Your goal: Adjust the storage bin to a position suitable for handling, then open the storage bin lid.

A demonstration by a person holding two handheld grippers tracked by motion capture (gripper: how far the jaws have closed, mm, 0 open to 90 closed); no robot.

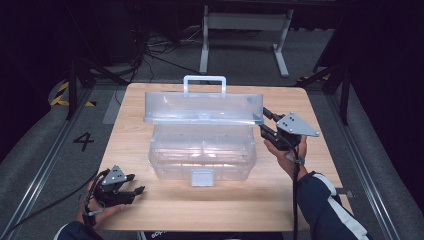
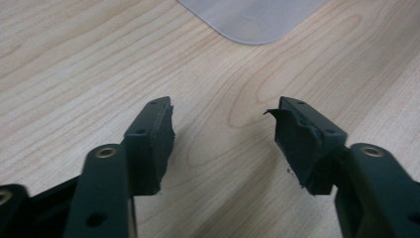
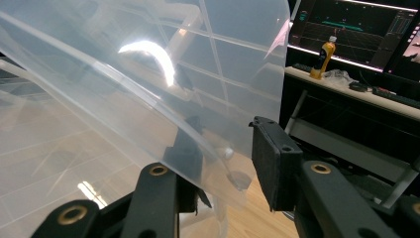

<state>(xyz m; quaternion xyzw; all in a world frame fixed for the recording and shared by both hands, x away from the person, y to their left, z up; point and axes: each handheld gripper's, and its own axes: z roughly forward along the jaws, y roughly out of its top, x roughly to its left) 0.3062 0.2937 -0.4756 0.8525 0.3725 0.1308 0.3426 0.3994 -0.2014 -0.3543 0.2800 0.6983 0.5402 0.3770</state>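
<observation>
A clear plastic box point(image 1: 202, 155) stands in the middle of the wooden table point(image 1: 150, 210), its lid point(image 1: 202, 107) raised upright at the back with the handle point(image 1: 204, 82) on top. My right gripper point(image 1: 265, 121) is at the lid's right end. In the right gripper view the lid point(image 3: 124, 99) edge lies between the jaws of my right gripper point(image 3: 223, 153); one jaw shows through the plastic behind it, the other stands apart from it. My left gripper point(image 1: 136, 184) hangs low over the table's front left, open and empty point(image 2: 223, 129), with a box corner point(image 2: 252, 20) ahead.
The box's front latch point(image 1: 202, 176) faces the person. A white metal stand point(image 1: 245, 30) and cables sit on the floor beyond the table. Past the lid, a desk holds a yellow bottle point(image 3: 322, 57) and a monitor point(image 3: 356, 29). Bare wood lies in front of the box.
</observation>
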